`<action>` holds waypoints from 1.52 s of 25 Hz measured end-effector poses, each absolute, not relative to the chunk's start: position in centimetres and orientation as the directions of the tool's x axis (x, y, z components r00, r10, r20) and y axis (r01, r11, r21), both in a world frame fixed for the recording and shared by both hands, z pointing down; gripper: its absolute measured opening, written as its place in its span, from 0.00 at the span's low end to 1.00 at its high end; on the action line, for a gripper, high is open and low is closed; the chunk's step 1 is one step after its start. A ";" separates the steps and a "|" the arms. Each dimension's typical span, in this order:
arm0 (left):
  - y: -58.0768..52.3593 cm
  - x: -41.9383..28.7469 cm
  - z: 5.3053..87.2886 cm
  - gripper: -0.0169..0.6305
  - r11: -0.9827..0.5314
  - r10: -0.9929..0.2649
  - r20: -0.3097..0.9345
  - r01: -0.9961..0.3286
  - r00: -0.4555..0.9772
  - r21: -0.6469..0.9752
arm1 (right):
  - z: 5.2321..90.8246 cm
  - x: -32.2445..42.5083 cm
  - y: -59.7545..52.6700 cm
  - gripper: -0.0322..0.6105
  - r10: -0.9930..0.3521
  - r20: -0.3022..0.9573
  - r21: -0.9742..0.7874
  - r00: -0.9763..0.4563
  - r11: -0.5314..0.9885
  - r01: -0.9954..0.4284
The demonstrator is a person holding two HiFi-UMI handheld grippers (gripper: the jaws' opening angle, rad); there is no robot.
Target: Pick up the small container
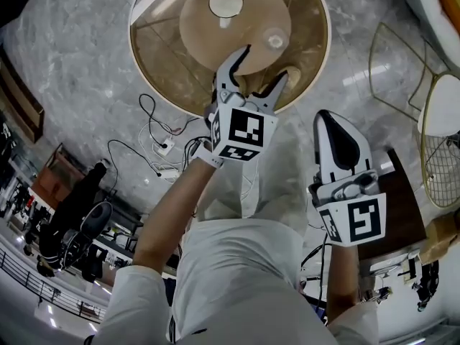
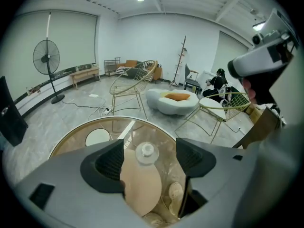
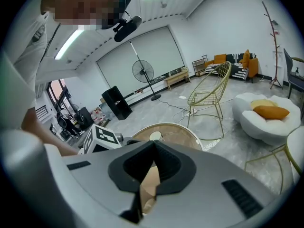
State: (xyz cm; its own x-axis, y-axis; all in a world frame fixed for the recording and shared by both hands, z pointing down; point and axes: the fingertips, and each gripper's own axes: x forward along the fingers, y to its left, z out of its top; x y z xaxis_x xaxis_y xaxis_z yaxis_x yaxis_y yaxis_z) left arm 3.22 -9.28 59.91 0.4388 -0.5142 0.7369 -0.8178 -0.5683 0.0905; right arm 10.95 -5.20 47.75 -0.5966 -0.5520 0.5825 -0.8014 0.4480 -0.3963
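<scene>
The small clear container (image 1: 275, 39) with a knobbed lid stands on the round glass table (image 1: 309, 56), at the edge of a tan disc (image 1: 215, 27). My left gripper (image 1: 264, 62) is open just short of it, a little below and to the left in the head view. In the left gripper view the container (image 2: 146, 152) shows in the gap ahead of the left gripper (image 2: 149, 161), with both dark pads (image 2: 110, 164) apart from it. My right gripper (image 1: 328, 117) is shut and empty, held off the table's lower right; the right gripper (image 3: 153, 151) looks toward the table (image 3: 178, 134).
A white round disc (image 1: 226, 2) lies on the table beyond the tan disc. Cables and a power strip (image 1: 164, 148) lie on the floor to the left. Gold wire chairs (image 1: 431, 121) stand at the right, and a brown box (image 1: 399, 207) is by my right gripper.
</scene>
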 end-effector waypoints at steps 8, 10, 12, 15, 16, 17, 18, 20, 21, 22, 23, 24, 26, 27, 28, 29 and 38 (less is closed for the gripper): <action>-9.7 4.1 64.3 0.55 -0.599 -0.491 0.747 -0.796 0.449 0.084 | 50.5 11.5 -5.0 0.06 -0.548 0.590 -0.428 -0.593 0.410 -0.805; -9.9 4.4 65.3 0.55 -0.606 -0.487 0.749 -0.791 0.448 0.079 | 51.1 11.7 -5.0 0.06 -0.546 0.591 -0.430 -0.593 0.408 -0.805; -10.1 4.6 66.1 0.55 -0.609 -0.488 0.752 -0.790 0.444 0.072 | 51.4 11.9 -5.0 0.06 -0.544 0.592 -0.437 -0.595 0.403 -0.804; -10.5 4.5 67.2 0.55 -0.616 -0.491 0.753 -0.785 0.439 0.056 | 51.9 11.9 -5.0 0.06 -0.542 0.590 -0.450 -0.598 0.395 -0.801; -10.7 4.5 67.6 0.55 -0.623 -0.492 0.753 -0.781 0.438 0.047 | 52.1 11.9 -5.0 0.06 -0.542 0.589 -0.453 -0.600 0.393 -0.800; -10.9 4.6 68.0 0.55 -0.629 -0.493 0.753 -0.777 0.437 0.039 | 52.3 11.9 -5.0 0.06 -0.541 0.589 -0.457 -0.601 0.390 -0.799; -11.0 4.6 68.4 0.55 -0.633 -0.493 0.753 -0.773 0.436 0.033 | 52.5 12.0 -5.0 0.06 -0.539 0.590 -0.461 -0.601 0.386 -0.799; -11.2 4.7 69.1 0.55 -0.637 -0.491 0.755 -0.771 0.435 0.030 | 53.0 12.1 -4.7 0.06 -0.533 0.595 -0.470 -0.602 0.377 -0.798; -11.3 4.8 69.5 0.55 -0.636 -0.492 0.755 -0.771 0.434 0.028 | 53.2 12.1 -4.7 0.06 -0.531 0.597 -0.473 -0.602 0.373 -0.798; -11.6 4.8 69.8 0.55 -0.635 -0.494 0.754 -0.772 0.432 0.026 | 53.4 12.2 -4.7 0.06 -0.530 0.597 -0.476 -0.601 0.368 -0.798; -12.0 4.8 70.1 0.55 -0.634 -0.498 0.753 -0.773 0.431 0.023 | 53.7 12.2 -4.8 0.06 -0.531 0.597 -0.479 -0.601 0.365 -0.798; -12.3 4.9 70.4 0.55 -0.634 -0.500 0.750 -0.773 0.432 0.022 | 53.9 12.2 -4.9 0.06 -0.532 0.597 -0.482 -0.601 0.361 -0.798; -12.5 5.3 70.8 0.55 -0.641 -0.499 0.748 -0.767 0.437 0.020 | 54.2 12.4 -4.7 0.06 -0.528 0.601 -0.489 -0.600 0.352 -0.798; -12.4 5.6 71.0 0.55 -0.650 -0.497 0.748 -0.760 0.440 0.016 | 54.4 12.4 -4.6 0.06 -0.526 0.602 -0.492 -0.600 0.348 -0.798; -12.4 5.8 71.3 0.55 -0.659 -0.495 0.748 -0.752 0.442 0.009 | 54.5 12.4 -4.5 0.06 -0.525 0.603 -0.494 -0.600 0.345 -0.798; -12.4 6.0 71.5 0.55 -0.667 -0.494 0.748 -0.745 0.443 0.002 | 54.6 12.4 -4.5 0.06 -0.525 0.603 -0.495 -0.600 0.343 -0.798; -12.8 6.2 74.1 0.55 -0.699 -0.485 0.757 -0.714 0.438 -0.035 | 55.4 12.9 -4.7 0.06 -0.527 0.608 -0.502 -0.594 0.325 -0.802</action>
State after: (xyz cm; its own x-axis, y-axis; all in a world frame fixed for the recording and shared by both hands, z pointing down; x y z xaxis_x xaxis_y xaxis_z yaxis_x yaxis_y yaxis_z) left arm 6.23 -12.84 74.11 0.4382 -0.4853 0.7566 -0.7141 -0.6991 -0.0349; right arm 12.91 -4.68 55.41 -0.5943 -0.5266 0.6079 -0.8015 0.3252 -0.5018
